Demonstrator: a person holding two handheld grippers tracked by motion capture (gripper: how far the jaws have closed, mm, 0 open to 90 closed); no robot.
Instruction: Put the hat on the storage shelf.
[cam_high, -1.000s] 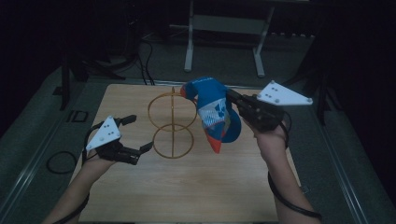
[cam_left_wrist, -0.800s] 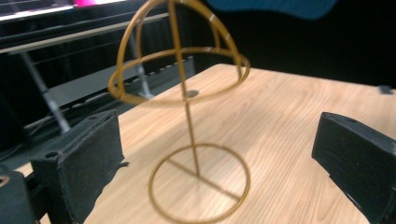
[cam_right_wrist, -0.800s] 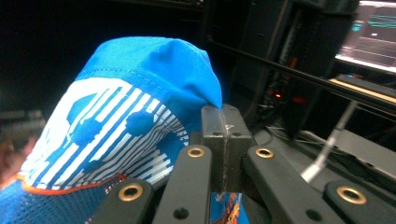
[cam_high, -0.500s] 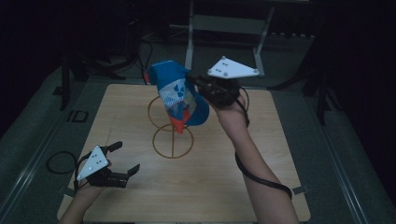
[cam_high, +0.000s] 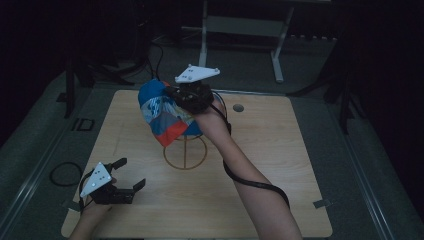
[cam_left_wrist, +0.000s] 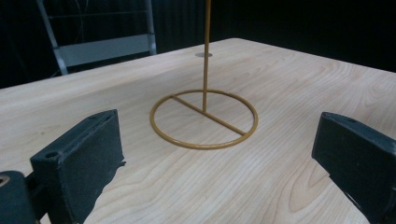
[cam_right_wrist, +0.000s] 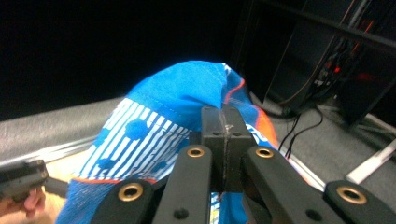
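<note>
Since half a second ago, the cap (cam_high: 165, 114) has been carried a little farther toward the table's far left, and the left gripper (cam_high: 131, 173) has been kept low at the near-left corner.

At the left, that gripper is seen resting just above the wooden table (cam_high: 280, 165), its jaws spread wide apart with nothing between them. In the left gripper view the wire stand (cam_left_wrist: 204, 116) is framed between the two black jaws: a flat ring base with a crossbar, and a thin upright rod rising from its middle and out of the top of the picture.

Toward the middle, the cap is held aloft, blue with white stripes and a red patch, hanging over the far-left side of the stand and covering its upper part in the high view.

At the right, the right gripper (cam_high: 175, 95) is seen clenched on the cap's fabric; in the right gripper view the jaws are pressed together on a blue fold (cam_right_wrist: 196, 88).

What matters next, it is judged: the stand's long axis is vertical, its top lies below and just to the near right of the cap, and the right hand is far the nearer. Whether the cap already touches the stand's top cannot be told.
</note>
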